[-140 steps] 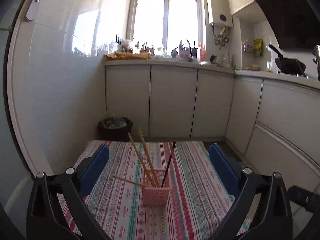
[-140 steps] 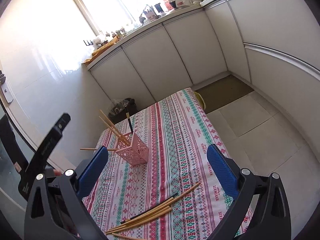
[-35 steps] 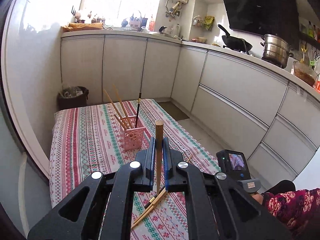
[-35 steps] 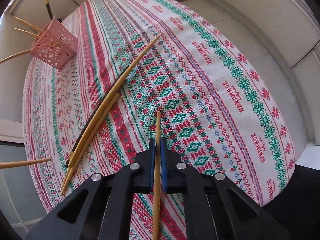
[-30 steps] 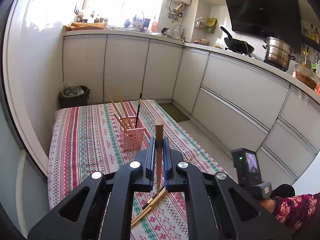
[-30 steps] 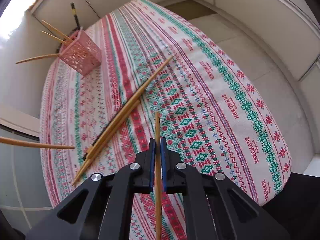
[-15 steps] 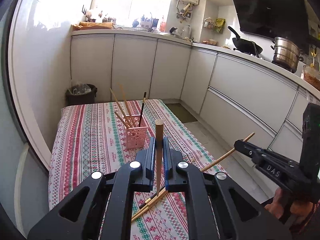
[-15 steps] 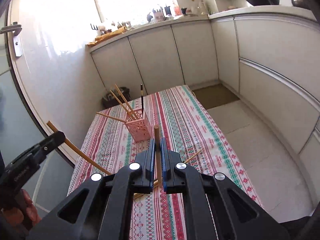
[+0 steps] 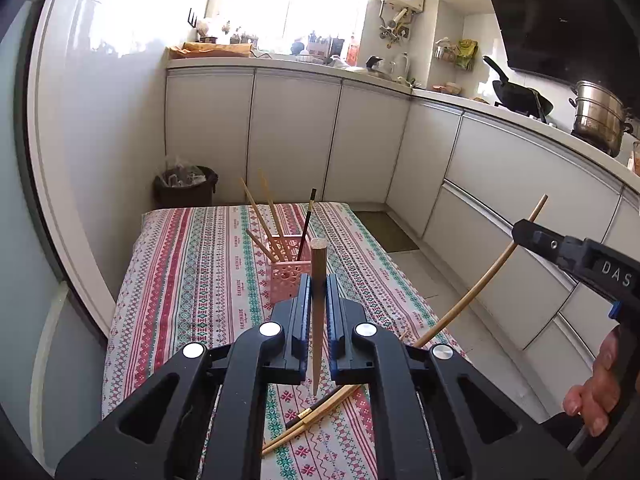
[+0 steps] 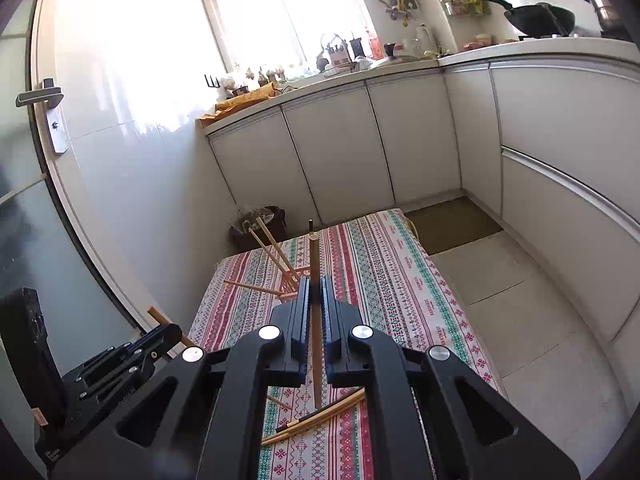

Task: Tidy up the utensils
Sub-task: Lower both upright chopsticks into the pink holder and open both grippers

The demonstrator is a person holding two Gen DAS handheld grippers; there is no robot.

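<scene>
My left gripper is shut on a wooden chopstick that stands between its blue pads, held above the near end of the table. The right gripper is shut on another wooden chopstick; in the left wrist view it shows at the right as a black tool with the long stick slanting through it. A pink mesh holder with several chopsticks in it, one of them black, stands mid-table. Several loose chopsticks lie on the cloth below my fingers.
The table wears a striped patterned cloth. White kitchen cabinets run along the far and right sides. A black bin sits behind the table. A door with a handle is at the left. A hand grips the right tool.
The right gripper has risen from just above the cloth with its chopstick and tilted up from facing the tabletop to facing the room. The left gripper has barely moved and keeps its chopstick.
</scene>
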